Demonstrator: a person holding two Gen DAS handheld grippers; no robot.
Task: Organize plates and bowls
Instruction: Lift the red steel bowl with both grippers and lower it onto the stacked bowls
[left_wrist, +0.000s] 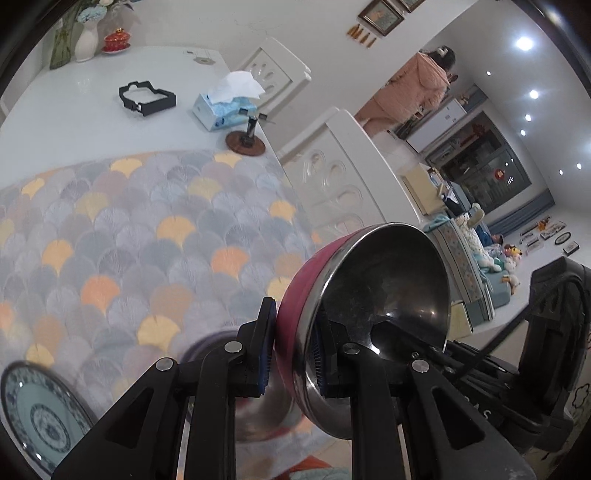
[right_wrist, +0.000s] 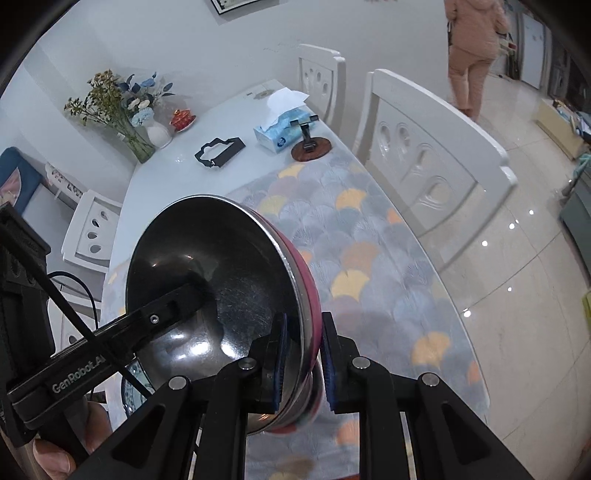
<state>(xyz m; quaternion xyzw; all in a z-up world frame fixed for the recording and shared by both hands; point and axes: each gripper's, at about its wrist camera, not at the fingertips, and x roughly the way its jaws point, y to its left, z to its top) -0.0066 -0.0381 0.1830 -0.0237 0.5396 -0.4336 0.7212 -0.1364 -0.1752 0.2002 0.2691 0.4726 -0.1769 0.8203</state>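
Observation:
A steel bowl with a pink outside (left_wrist: 384, 295) is held tilted above the patterned mat. My left gripper (left_wrist: 293, 350) is shut on its rim, one pad outside, one inside. My right gripper (right_wrist: 303, 365) is shut on the opposite rim of the same bowl (right_wrist: 221, 280). The left gripper's finger (right_wrist: 162, 314) shows reaching into the bowl in the right wrist view. A blue-and-white patterned plate (left_wrist: 37, 410) lies on the mat at lower left, and its edge (right_wrist: 135, 391) peeks below the bowl in the right wrist view.
A fan-patterned mat (left_wrist: 129, 240) covers the near part of the white table (left_wrist: 74, 110). Further back are a tissue box (left_wrist: 223, 110), a black frame (left_wrist: 147, 96), a round brown stand (left_wrist: 245, 142), vases and a red cup. White chairs (right_wrist: 424, 147) line the table's right side. A person stands far behind.

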